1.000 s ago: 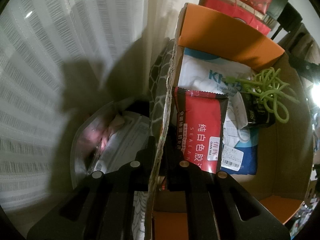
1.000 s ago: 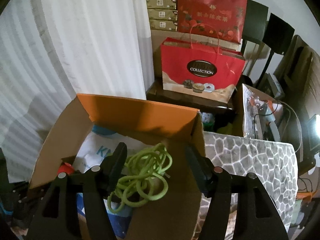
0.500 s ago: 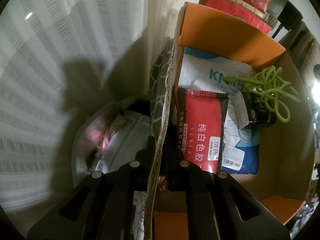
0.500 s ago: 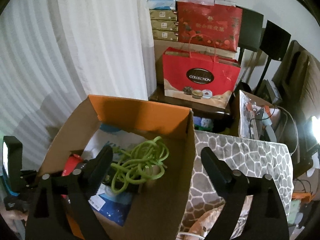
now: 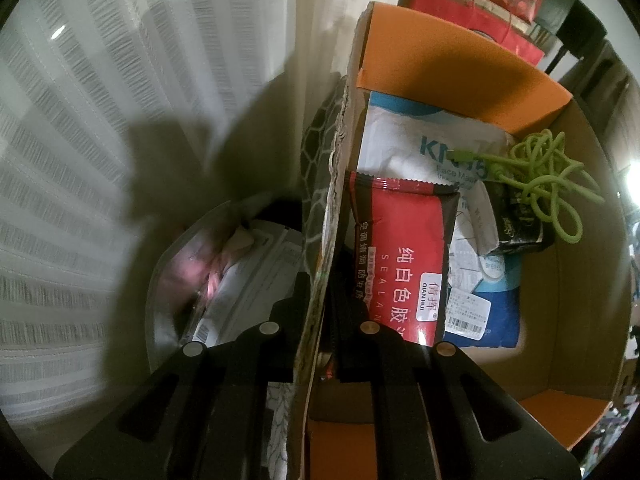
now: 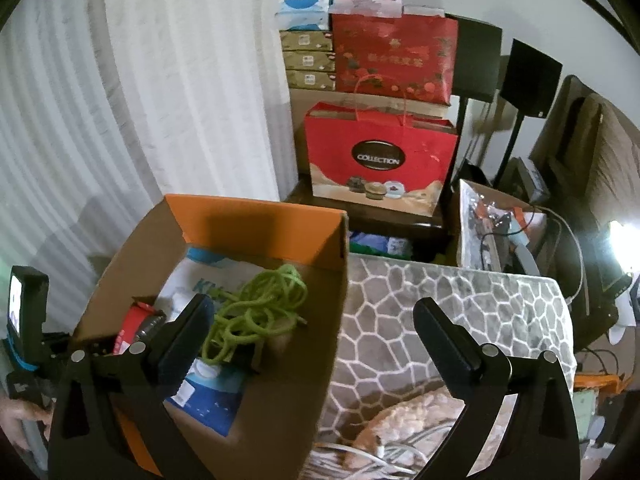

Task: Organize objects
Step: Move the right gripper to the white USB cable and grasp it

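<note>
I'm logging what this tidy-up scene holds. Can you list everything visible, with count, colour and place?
cardboard box: one, brown with orange flaps, on the patterned cover
green cord: one, lime, coiled inside the box
red packet: one, red and black, in the box by its left wall
mask pack: one, white and blue, under the cord and packet
patterned cover: one, grey, right of the box
red gift bags: two, behind the box
curtain: white, left
left hand-held gripper: black, shut on the box's left wall
right hand-held gripper: black, open, straddling the box's right wall
</note>
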The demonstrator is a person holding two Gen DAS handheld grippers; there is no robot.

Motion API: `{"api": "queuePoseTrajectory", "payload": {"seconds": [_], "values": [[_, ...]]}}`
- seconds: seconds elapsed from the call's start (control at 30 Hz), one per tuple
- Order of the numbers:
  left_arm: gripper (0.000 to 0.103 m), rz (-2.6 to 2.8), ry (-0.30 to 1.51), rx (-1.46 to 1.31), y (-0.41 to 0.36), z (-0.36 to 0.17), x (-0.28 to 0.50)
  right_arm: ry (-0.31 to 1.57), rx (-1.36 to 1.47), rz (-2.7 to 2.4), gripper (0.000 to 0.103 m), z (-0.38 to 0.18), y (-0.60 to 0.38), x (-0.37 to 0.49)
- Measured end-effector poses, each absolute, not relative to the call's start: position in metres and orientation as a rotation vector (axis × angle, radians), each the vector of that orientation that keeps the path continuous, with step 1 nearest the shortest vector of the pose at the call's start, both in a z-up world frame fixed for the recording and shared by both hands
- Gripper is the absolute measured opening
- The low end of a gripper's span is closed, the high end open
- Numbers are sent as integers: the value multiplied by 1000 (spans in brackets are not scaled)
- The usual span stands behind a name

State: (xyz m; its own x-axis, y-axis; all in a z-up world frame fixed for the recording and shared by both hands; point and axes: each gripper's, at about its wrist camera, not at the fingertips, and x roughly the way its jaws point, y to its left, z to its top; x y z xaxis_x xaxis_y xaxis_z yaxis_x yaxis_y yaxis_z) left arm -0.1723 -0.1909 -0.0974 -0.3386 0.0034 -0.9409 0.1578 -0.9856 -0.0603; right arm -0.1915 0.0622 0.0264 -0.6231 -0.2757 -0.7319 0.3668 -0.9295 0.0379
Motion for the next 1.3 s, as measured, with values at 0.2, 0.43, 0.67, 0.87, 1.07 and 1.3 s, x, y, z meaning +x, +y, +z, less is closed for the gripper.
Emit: {"api": "queuePoseTrajectory", "payload": {"seconds": [0.2, 0.43, 0.67, 0.87, 1.07, 1.3], "values": [[9, -2486, 204, 1747, -190, -97, -171, 157, 1121, -2549, 101, 27, 78, -186], [9, -2485, 205, 1747, -190, -98, -172, 161, 1150, -2557, 101, 24, 102, -185], [9, -2487, 207, 1746, -190, -97, -171, 156, 1184, -2542, 101, 14, 131, -180], [9, -2487, 206, 1744, -190, -97, -171, 162, 1222, -2509, 101, -1, 149, -171], [9, -2487, 205, 1744, -190, -97, -171, 194, 1253, -2480, 101, -16, 157, -158], [9, -2487, 203, 1744, -190, -97, -171, 200, 1291, -2439, 101, -35, 166, -143]]}}
